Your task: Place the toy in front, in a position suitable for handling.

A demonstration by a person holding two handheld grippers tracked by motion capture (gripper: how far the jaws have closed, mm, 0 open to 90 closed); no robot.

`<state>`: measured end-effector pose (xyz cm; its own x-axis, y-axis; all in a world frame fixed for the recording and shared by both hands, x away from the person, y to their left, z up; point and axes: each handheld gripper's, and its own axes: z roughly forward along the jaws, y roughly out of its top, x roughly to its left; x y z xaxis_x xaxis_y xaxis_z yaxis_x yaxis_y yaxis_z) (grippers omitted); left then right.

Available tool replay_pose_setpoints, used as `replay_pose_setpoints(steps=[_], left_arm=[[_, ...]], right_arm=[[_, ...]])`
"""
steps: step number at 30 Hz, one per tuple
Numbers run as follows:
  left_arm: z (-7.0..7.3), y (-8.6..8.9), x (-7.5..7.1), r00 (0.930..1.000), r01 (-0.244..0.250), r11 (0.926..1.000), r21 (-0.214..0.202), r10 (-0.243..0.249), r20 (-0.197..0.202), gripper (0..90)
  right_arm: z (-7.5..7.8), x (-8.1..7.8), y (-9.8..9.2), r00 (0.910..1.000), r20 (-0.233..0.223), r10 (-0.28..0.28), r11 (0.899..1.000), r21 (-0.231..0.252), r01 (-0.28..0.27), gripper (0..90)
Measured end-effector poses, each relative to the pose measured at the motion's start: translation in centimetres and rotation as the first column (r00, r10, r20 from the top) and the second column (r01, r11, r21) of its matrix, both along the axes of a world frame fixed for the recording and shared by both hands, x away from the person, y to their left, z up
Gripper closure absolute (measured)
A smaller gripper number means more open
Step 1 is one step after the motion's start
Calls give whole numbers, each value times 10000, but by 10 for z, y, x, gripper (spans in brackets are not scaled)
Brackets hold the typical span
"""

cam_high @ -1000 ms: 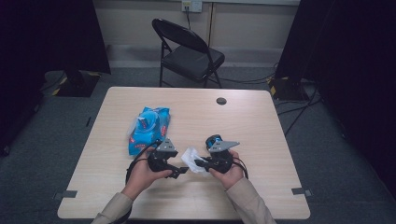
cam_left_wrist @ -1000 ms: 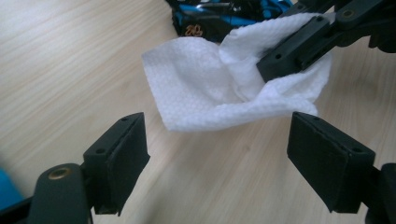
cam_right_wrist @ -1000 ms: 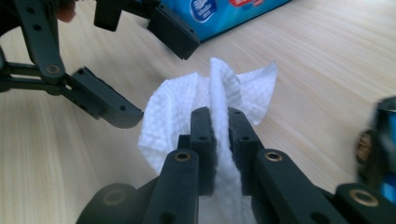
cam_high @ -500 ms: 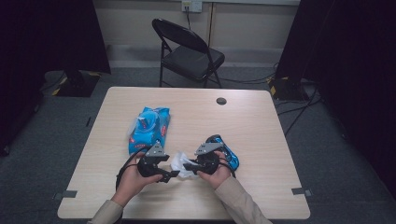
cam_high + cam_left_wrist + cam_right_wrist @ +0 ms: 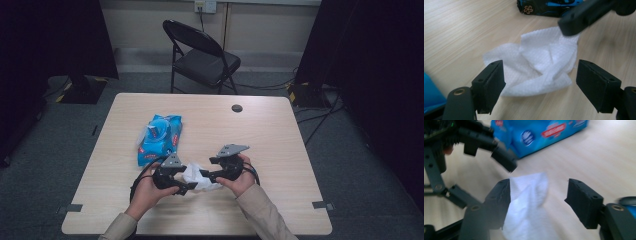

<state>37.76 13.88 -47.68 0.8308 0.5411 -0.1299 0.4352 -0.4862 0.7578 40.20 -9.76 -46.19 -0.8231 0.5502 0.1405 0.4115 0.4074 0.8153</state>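
Note:
A crumpled white wipe lies on the wooden table between my two grippers. My left gripper is open, and the wipe rests on the table just ahead of its jaws. My right gripper faces it from the right. Its jaws have just been opening and now stand wide. The wipe sits loose between them and leans on the left one. A blue wipes pack lies behind the left gripper.
A small black round cap sits in the tabletop at the far middle. A black folding chair stands beyond the table's far edge. Cables run across the floor at the right. Dark curtains hang on both sides.
The right hand has drawn back to the right, away from the left gripper, and rose a little. The wipe now lies on the table between the two grippers.

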Motion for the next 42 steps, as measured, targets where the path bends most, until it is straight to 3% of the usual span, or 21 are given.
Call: replay_pose_setpoints(steps=[3, 6, 10, 12, 18, 21, 28, 30, 33, 39, 42], left_arm=[[-1, -6, 2, 10000, 75, 10000, -31, -75, 2, 224], [-2, -12, 3, 9999, 155, 9998, -86, -155, -20, 224], [-3, -19, 6, 9994, 330, 9994, -66, -331, -54, 223], [-4, -21, 7, 9992, 394, 9992, -40, -394, -91, 223], [-11, -22, 8, 9994, 324, 9995, 0, -324, -134, 222], [-15, -22, 8, 9994, 287, 9996, -34, -288, -209, 222], [-16, -17, 8, 9996, 216, 9997, 86, -214, -196, 221], [-17, -17, 8, 9997, 186, 9998, 28, -186, -180, 221], [-18, -17, 8, 9996, 161, 9999, -26, -161, -232, 220], [-19, -15, 7, 9997, 185, 9998, 121, -183, -180, 220], [-18, -14, 7, 9997, 168, 9998, 97, -167, -154, 220]], right_arm=[[10, 5, -14, 9976, 392, -580, 9982, -113, 584, 308], [12, 14, -33, 9893, 516, -1364, 9905, -82, 1370, 279], [6, 25, -54, 9720, 445, -2306, 9725, -241, 2318, 257], [1, 30, -61, 9618, 517, -2688, 9609, -539, 2715, 227], [-17, 41, -60, 9616, 132, -2743, 9550, -1138, 2740, 199], [-21, 46, -54, 9611, 221, -2755, 9499, -1471, 2757, 184], [-28, 58, -43, 9531, -200, -3021, 9372, -1893, 2931, 201], [-31, 60, -42, 9492, -242, -3136, 9294, -2125, 3017, 198], [-36, 63, -42, 9510, -493, -3051, 9335, -2130, 2885, 219], [-38, 61, -38, 9554, -85, -2953, 9266, -2464, 2842, 244], [-38, 60, -38, 9510, -56, -3090, 9224, -2454, 2982, 252]])
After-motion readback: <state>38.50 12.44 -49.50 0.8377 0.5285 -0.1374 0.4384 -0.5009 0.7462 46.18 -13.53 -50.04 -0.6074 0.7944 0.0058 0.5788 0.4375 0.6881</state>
